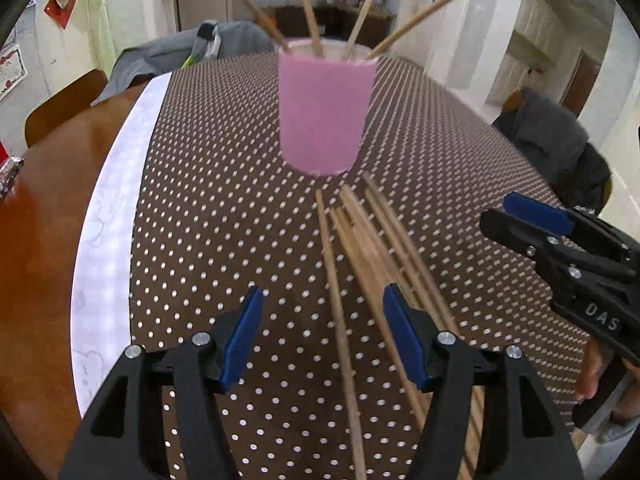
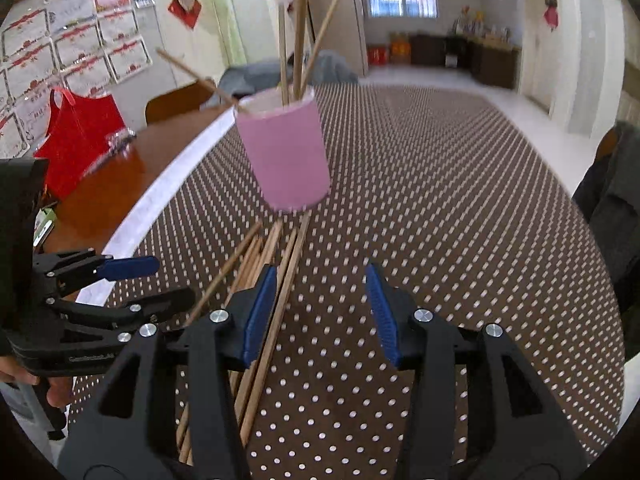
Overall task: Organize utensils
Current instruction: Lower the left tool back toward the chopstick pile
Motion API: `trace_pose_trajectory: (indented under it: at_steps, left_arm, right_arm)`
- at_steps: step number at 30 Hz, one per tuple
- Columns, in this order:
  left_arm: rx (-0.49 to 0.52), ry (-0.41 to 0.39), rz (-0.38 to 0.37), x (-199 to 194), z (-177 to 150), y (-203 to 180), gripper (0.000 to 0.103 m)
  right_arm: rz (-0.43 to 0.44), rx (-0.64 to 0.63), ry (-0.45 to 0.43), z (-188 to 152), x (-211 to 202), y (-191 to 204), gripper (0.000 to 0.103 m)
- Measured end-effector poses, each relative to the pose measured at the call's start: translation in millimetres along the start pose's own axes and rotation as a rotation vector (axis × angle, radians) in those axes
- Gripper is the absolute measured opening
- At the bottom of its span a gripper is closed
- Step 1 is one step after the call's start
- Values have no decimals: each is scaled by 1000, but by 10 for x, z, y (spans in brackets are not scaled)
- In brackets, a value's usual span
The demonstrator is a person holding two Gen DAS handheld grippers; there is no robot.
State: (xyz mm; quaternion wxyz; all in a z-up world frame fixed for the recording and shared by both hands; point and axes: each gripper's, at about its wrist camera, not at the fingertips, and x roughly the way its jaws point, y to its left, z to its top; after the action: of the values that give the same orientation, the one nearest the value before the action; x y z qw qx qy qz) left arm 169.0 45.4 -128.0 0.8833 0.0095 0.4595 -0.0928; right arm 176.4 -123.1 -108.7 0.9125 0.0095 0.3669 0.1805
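I'm holding both tongs, left gripper (image 1: 323,334) and right gripper (image 2: 321,312), spread apart and empty above the loose chopsticks (image 1: 362,252) lying before the pink cup (image 1: 325,114); a careless grab risks scattering them or tipping it.

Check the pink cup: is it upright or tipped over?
Upright. The pink cup stands on its base on the dotted tablecloth, rim up, with chopsticks sticking out the top.
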Motion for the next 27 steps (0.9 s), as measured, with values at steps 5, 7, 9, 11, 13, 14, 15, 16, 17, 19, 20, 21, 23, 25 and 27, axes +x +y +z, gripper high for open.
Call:
trace_pose_trajectory:
  at_steps: [5,7,9,11,13,14,15,16,17,19,20,21,23,25,27]
  left_arm:
    - [38,46,6,135,-11,-29,46]
    - [32,69,1,194,-9,-11,42]
    - [29,80,4,250,-7,10,36]
    - [28,77,14,273,-9,26,33]
    - [26,79,13,268,5,35,32]
    - [24,79,13,275,11,43,31]
    - [25,78,16,276,14,48,31]
    - [27,77,19,278,25,47,30]
    - [29,76,22,278,29,46,30]
    - [29,74,31,288,46,39,30]
    - [33,75,41,296,51,24,30]
    - [40,76,52,303,53,8,30]
    - [45,78,64,314,59,-8,30]
    - [43,83,67,320,68,-8,30]
    - [42,86,66,326,77,-5,30]
  right_arm:
    - [-3,-10,75,-67,176,17,47]
    - [-4,-21,90,-78,222,50,47]
    - [-6,-34,106,-102,271,86,47]
    - [-16,-50,118,-100,300,113,47]
    - [-17,-57,132,-108,352,130,47]
    - [-16,-58,140,-112,375,135,47]
    - [-17,-61,146,-113,394,143,47]
    - [-19,-66,151,-112,408,151,47]
    - [-28,-70,156,-109,421,164,47]
    - [-40,-77,160,-108,450,172,47]
    - [-42,-77,163,-103,469,181,47]
    - [-45,-78,165,-102,479,185,47]
    - [-51,-82,169,-93,499,197,47]
    - [-57,-91,180,-67,533,225,47]
    - [-63,-105,200,-58,557,249,47]
